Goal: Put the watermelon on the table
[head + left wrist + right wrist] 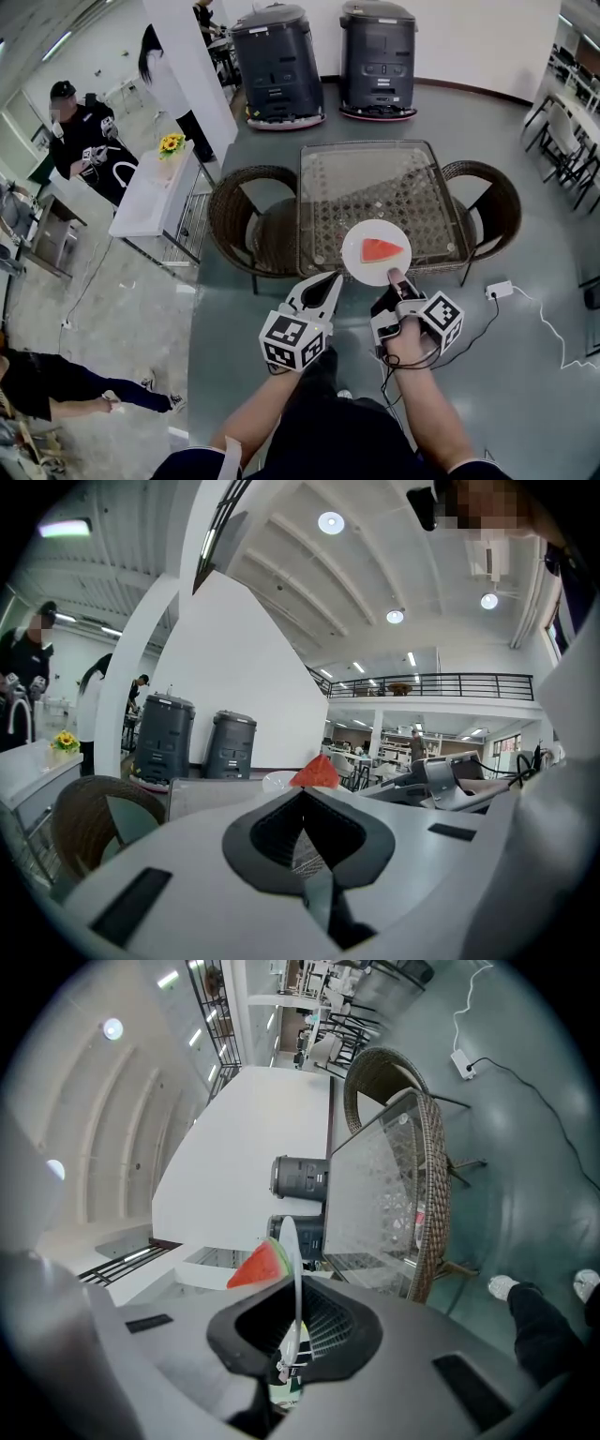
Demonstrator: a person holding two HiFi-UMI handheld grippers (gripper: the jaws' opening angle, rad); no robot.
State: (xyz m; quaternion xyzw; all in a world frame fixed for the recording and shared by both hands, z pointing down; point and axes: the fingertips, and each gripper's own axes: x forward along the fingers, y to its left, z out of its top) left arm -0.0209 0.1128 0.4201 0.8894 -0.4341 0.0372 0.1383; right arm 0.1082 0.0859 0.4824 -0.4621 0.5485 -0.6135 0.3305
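Legible text, brands, numbers, signs: none in any of your views.
- Marker cube (293, 339) of your left gripper (328, 278): black-and-white square patterns, no letters or digits.
- Second marker cube (441, 319), on your right gripper (393, 277): the same kind of patterns.
- Two dark machines (278, 66) by the far wall: front panels too small to read.

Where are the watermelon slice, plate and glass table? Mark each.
watermelon slice (382, 249), head view, red flesh.
plate (355, 256), head view, bare left part.
glass table (366, 183), head view, bare glass top.
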